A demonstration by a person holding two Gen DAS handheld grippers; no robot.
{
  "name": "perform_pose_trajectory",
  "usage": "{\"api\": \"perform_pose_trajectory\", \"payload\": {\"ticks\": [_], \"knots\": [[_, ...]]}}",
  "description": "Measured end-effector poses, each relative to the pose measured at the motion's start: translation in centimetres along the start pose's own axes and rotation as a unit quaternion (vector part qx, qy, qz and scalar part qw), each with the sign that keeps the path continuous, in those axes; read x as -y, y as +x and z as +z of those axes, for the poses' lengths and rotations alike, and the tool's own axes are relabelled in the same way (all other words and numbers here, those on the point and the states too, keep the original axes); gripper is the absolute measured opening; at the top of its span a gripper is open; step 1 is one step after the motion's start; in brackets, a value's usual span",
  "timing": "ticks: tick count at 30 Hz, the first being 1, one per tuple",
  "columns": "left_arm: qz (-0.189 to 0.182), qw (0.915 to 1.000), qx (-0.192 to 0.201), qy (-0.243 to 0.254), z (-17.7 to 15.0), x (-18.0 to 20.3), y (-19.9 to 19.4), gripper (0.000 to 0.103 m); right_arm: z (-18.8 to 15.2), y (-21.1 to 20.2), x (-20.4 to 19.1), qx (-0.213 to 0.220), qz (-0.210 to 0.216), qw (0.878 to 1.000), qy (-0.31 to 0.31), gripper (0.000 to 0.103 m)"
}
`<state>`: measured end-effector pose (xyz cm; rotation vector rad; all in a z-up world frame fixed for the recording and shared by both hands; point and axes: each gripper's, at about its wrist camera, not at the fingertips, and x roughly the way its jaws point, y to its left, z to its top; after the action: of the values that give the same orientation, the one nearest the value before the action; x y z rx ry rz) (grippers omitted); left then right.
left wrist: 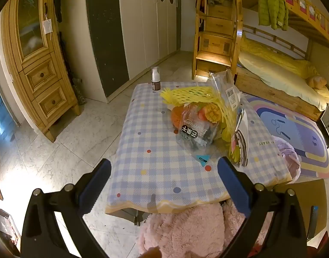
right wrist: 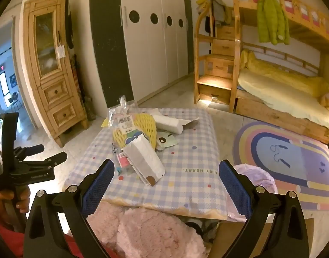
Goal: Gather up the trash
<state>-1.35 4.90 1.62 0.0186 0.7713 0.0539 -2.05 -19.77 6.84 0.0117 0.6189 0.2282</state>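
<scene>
Here, trash pile (left wrist: 205, 118) on checked table (left wrist: 155, 172), ahead of both wide-open, empty claws, left claw (left wrist: 164, 185), right claw (right wrist: 166, 185).

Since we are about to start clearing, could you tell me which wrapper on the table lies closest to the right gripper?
The white paper bag lies closest to the right gripper, nearer than the yellow foam net and clear barcode bag.
</scene>
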Motion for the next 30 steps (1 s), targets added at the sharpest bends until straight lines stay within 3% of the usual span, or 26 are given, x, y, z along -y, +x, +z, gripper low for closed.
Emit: {"api": "perform_pose_trajectory", "payload": {"ticks": [30], "knots": [[0.000,1.0000,-0.001,-0.001,0.01,0.09,0.05,0.096,0.26,0.13,-0.23,0.009,0.000,1.000,0.004,0.096]]}}
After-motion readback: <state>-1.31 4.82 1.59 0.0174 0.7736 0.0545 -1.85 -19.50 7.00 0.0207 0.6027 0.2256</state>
